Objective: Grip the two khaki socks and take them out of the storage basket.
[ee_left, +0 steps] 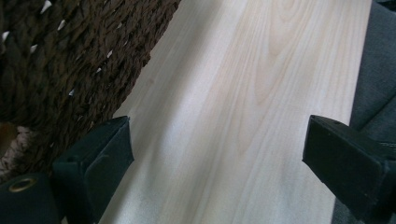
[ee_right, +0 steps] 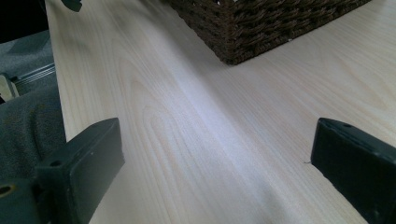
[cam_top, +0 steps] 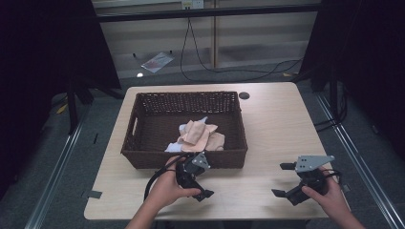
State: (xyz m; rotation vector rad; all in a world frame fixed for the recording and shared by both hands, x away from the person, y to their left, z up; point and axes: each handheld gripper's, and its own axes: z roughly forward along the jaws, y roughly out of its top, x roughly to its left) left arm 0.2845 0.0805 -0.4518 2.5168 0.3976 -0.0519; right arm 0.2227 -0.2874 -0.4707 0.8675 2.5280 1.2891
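**Two empty claws wait at the near edge of a bench, before a basket of cloths**

Seen from above, a pale wooden bench [cam_top: 277,119] carries a dark brown wicker basket [cam_top: 143,157], a rectangle whose long axis runs left to right across the bench. Inside it, toward the near right of its floor, lies a crumpled heap of peach and white cloths [cam_top: 198,136]. The heap is loosely longer from near left to far right, with one white corner pointing toward the far wall; no clear front or back can be told.

At the left, the left claw [cam_top: 200,183] hovers just in front of the basket's near wall, held in a person's left hand [cam_top: 165,191]. In the left gripper view its jaws stand spread wide, with bare bench between them and the basket's weave beside the left jaw.

At the right, well apart from the basket, the right claw [cam_top: 285,180] sits low over the bench in the right hand [cam_top: 329,198]. Its jaws are also spread, holding nothing.

The likely step is reaching into the basket for a cloth. To do it well, the left claw should lift clear over the near wall, come down on a raised fold rather than the flat floor, and close on one layer only, so the weave does not snag.
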